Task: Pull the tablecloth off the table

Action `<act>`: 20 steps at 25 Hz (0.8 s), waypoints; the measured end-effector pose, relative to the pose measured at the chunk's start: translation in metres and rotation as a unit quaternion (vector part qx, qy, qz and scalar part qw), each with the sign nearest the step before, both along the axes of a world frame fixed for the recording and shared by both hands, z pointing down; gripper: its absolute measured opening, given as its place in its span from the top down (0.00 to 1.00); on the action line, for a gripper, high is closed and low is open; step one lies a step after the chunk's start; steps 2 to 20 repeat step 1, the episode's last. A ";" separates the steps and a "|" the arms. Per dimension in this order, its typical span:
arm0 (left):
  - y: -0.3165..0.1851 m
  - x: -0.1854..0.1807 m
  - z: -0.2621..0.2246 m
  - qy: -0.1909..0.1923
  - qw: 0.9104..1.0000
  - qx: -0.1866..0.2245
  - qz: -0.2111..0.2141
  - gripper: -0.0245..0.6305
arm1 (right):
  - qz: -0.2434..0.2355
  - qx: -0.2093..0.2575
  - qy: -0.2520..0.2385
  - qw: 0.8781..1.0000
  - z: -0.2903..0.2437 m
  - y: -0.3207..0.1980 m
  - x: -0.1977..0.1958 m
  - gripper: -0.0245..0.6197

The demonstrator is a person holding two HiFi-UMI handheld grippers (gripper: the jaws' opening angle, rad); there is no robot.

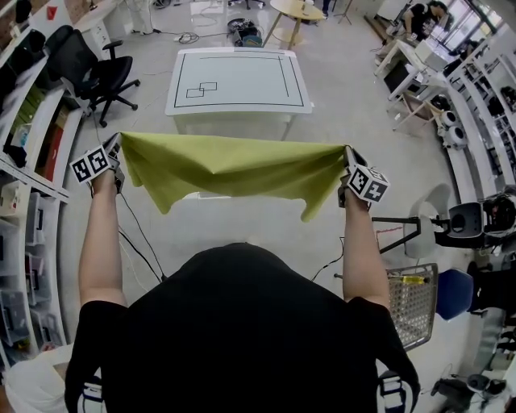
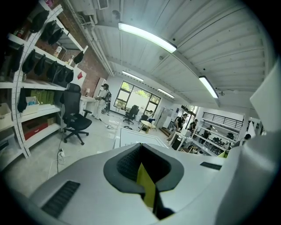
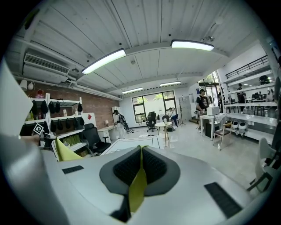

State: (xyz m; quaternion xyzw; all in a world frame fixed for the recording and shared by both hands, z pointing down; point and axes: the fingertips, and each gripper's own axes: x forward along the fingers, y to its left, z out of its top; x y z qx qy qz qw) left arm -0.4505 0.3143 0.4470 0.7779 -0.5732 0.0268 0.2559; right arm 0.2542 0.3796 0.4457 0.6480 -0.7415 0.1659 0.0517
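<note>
A yellow-green tablecloth (image 1: 230,168) hangs stretched in the air between my two grippers, clear of the white table (image 1: 238,81), whose top is bare. My left gripper (image 1: 117,157) is shut on the cloth's left corner; a strip of green cloth (image 2: 146,184) shows pinched between its dark pads. My right gripper (image 1: 345,165) is shut on the right corner, with a green fold (image 3: 137,186) clamped between its pads. The cloth's lower edge sags and one corner (image 1: 310,211) droops at the right. In the right gripper view the cloth (image 3: 66,151) also shows at the left.
A black office chair (image 1: 101,77) stands left of the table, beside shelving (image 1: 36,161) along the left wall. A round wooden table (image 1: 297,12) is behind. A wire basket cart (image 1: 411,302) and blue stool (image 1: 453,292) stand at my right. Benches line the right side.
</note>
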 end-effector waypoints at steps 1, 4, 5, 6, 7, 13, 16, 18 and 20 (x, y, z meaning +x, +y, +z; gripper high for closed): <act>0.003 0.004 0.003 0.000 1.000 -0.003 0.003 0.93 | -0.001 -0.001 0.000 1.000 0.001 0.003 -0.001 0.93; 0.003 0.004 0.003 0.000 1.000 -0.003 0.003 0.93 | -0.001 -0.001 0.000 1.000 0.001 0.003 -0.001 0.93; 0.003 0.004 0.003 0.000 1.000 -0.003 0.003 0.93 | -0.001 -0.001 0.000 1.000 0.001 0.003 -0.001 0.93; 0.003 0.004 0.003 0.000 1.000 -0.003 0.003 0.93 | -0.001 -0.001 0.000 1.000 0.001 0.003 -0.001 0.93; 0.003 0.004 0.003 0.000 1.000 -0.003 0.003 0.93 | -0.001 -0.001 0.000 1.000 0.001 0.003 -0.001 0.93; 0.003 0.004 0.003 0.000 1.000 -0.003 0.003 0.93 | -0.001 -0.001 0.000 1.000 0.001 0.003 -0.001 0.93; 0.003 0.004 0.003 0.000 1.000 -0.003 0.003 0.93 | -0.001 -0.001 0.000 1.000 0.001 0.003 -0.001 0.93; 0.003 0.004 0.003 0.000 1.000 -0.003 0.003 0.93 | -0.001 -0.001 0.000 1.000 0.001 0.003 -0.001 0.93; 0.003 0.004 0.003 0.000 1.000 -0.003 0.003 0.93 | -0.001 -0.001 0.000 1.000 0.001 0.003 -0.001 0.93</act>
